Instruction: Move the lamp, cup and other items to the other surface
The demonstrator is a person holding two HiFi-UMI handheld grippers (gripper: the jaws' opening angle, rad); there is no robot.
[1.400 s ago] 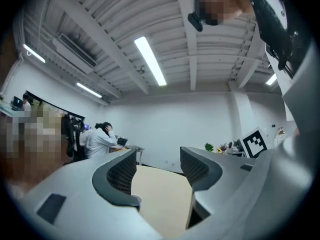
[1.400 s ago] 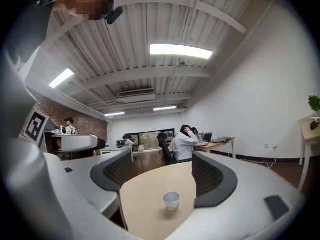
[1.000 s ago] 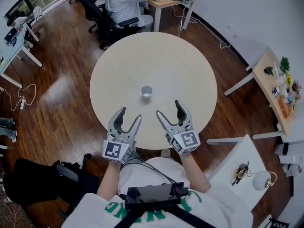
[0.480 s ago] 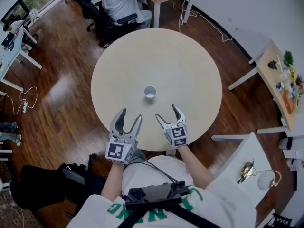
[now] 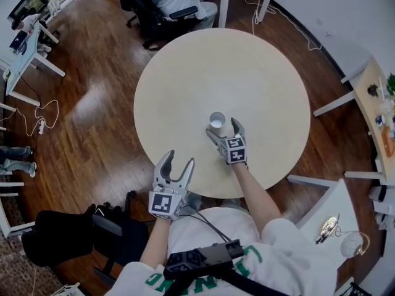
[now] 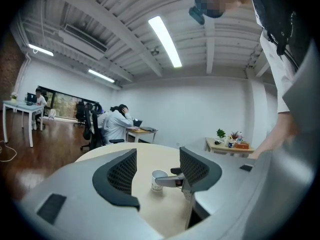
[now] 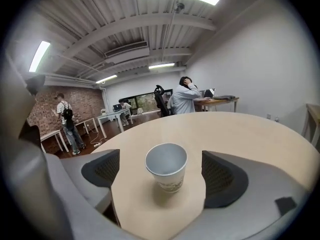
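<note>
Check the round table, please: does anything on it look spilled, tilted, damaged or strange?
Nothing stands out. The paper cup stands upright on the round table. Its rim looks whole, it seems empty inside, and no liquid or stain shows on the tabletop around it.

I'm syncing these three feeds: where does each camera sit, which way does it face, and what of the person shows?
Head view: on the person's head, looking steeply down at the round table; torso, forearms, left gripper and right gripper show.
Left gripper view: on the left gripper, looking across the table; its open jaws show.
Right gripper view: on the right gripper, facing the paper cup; its jaws, just opening wider, flank it untouched.
Shared: all three see the paper cup.
</note>
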